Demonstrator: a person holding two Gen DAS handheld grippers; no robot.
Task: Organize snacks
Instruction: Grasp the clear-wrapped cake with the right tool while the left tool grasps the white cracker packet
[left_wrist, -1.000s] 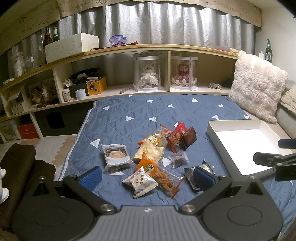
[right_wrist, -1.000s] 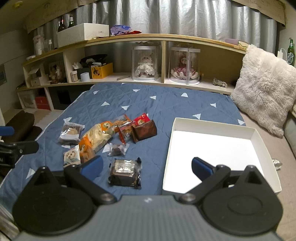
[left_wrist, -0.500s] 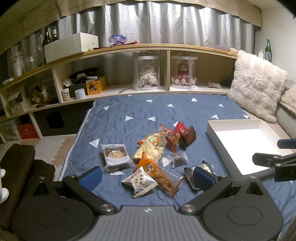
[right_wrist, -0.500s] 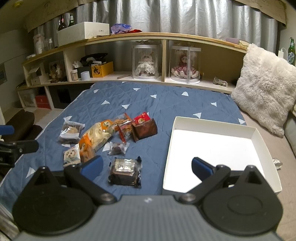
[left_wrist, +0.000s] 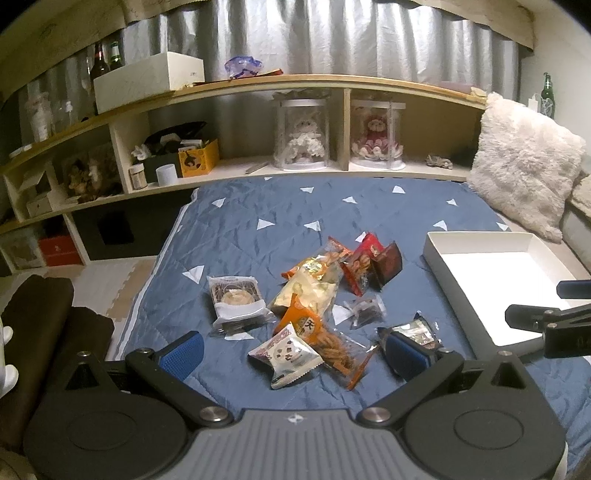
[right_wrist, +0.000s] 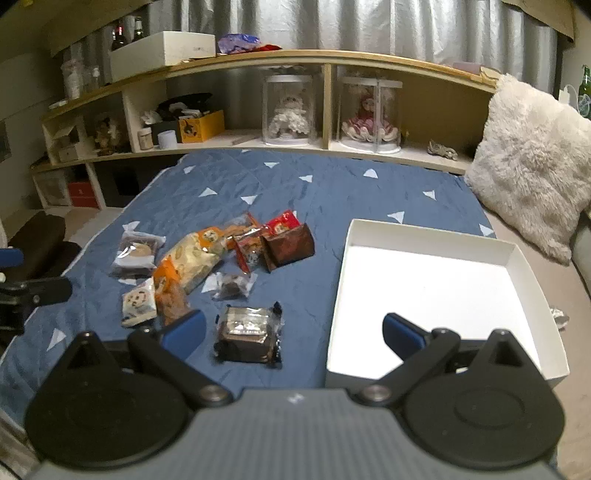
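With both grippers' jaws apart and empty, we hover our right gripper (right_wrist: 291, 332) near the dark wrapped cake (right_wrist: 248, 334), likely first into the empty white tray (right_wrist: 532, 273).

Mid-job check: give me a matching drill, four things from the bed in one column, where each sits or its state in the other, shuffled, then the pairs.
Things
1. white box
2. dark silver-topped snack pack
3. cookie-print white packet
4. right hand-held gripper

Places or states
A. lying alone on the blue quilt, between the pile and the box
B. open, holding nothing
C. on the right, nothing inside it
D. at the near left edge of the snack pile

Pairs: 1-C, 2-A, 3-D, 4-B
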